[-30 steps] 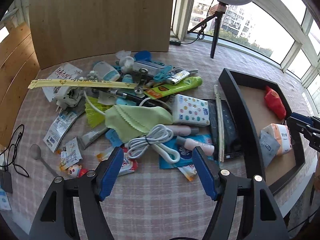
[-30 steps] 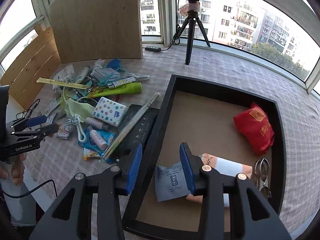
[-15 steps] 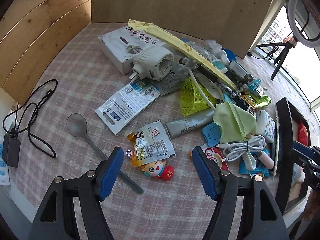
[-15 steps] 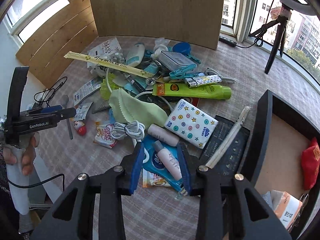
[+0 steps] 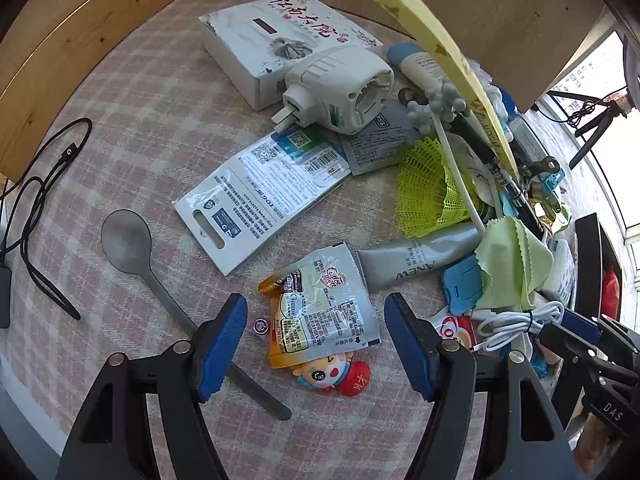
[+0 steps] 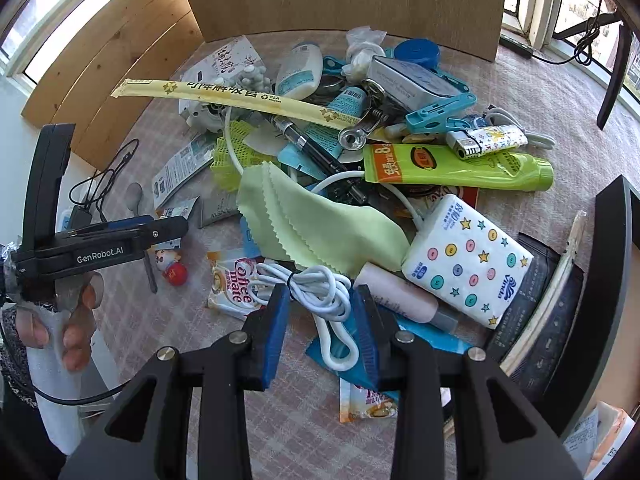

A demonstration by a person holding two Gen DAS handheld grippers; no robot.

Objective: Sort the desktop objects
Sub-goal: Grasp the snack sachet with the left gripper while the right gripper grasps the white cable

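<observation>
A heap of small objects covers the checked tablecloth. My left gripper [image 5: 316, 330] is open over a silver and orange snack sachet [image 5: 320, 312], with a small clown figure [image 5: 332, 374] just below it. My right gripper [image 6: 320, 320] is open around a coiled white cable [image 6: 320, 288], its blue pads on either side of the loop. A green cloth [image 6: 316, 228], a star-patterned tissue pack [image 6: 468, 260] and a pink bottle [image 6: 396, 300] lie beside the cable. The left gripper shows in the right wrist view [image 6: 168, 232].
A black tray [image 6: 612, 280] stands at the right with packets in it. A metal spoon [image 5: 132, 252], a white adapter [image 5: 340, 88], a white box [image 5: 280, 36], a green tube [image 6: 460, 166] and a long yellow wrapper [image 6: 240, 100] lie around. Black cable [image 5: 36, 192] at left. Wooden panels behind.
Both grippers have moved lower and closer to the heap. The left now hangs over the sachet; the right has shifted left from the pink bottle to the white cable.
</observation>
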